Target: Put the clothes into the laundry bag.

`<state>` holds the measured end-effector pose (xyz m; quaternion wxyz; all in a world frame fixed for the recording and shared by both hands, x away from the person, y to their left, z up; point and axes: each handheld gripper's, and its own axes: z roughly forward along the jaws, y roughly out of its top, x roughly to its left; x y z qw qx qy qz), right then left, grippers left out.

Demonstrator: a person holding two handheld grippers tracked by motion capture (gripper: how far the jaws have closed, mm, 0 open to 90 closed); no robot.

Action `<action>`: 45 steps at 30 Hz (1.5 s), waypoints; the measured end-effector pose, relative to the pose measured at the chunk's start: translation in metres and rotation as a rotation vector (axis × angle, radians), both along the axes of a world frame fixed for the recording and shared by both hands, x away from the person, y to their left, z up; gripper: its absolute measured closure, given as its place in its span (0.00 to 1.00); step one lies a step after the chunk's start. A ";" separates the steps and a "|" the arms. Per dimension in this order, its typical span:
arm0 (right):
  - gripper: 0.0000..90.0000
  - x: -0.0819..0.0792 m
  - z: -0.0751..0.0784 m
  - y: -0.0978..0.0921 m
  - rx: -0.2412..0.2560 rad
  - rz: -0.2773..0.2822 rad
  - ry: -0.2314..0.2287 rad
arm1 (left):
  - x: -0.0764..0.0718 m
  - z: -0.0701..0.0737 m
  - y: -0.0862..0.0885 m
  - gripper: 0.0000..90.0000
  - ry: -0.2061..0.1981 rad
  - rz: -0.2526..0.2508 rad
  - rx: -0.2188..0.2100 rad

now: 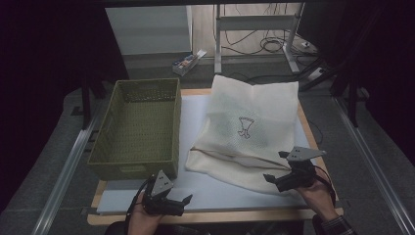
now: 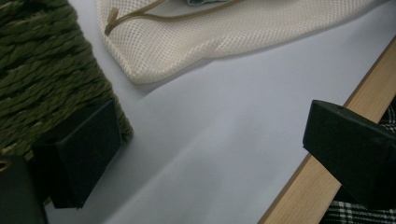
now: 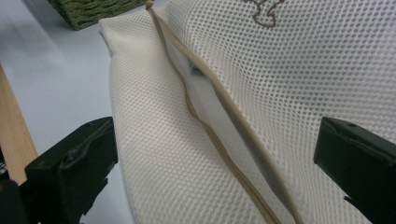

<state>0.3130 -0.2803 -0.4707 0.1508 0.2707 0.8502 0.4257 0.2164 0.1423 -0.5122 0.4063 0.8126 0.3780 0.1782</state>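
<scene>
From the high view, the cream mesh laundry bag [image 1: 249, 129] lies on the white tabletop [image 1: 195, 115] beside the green woven basket [image 1: 139, 125]. The left gripper [image 1: 182, 201] spreads wide over bare board at the near edge. The right gripper [image 1: 275, 166] gapes at the bag's near-right corner.

The left gripper view shows the wooden table edge [image 2: 317, 177] close by and free white surface ahead.

The right gripper view reveals the bag's tan-trimmed opening [image 3: 219, 140], slightly parted, between wide jaws.

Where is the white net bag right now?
In the high view the white net bag lies on the table's right half, just right of the green basket, with the right tool at its near edge.
</scene>
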 end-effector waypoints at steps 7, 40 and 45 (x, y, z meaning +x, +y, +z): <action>0.00 -0.002 -0.003 -0.009 -0.001 -0.020 0.002 | -0.003 -0.001 0.008 0.04 -0.005 0.031 -0.006; 0.00 -0.016 -0.009 -0.037 -0.003 -0.088 0.021 | -0.015 -0.005 0.035 0.04 -0.003 0.101 -0.004; 0.00 -0.018 -0.011 -0.043 -0.003 -0.103 0.028 | -0.017 -0.006 0.040 0.04 -0.001 0.113 -0.001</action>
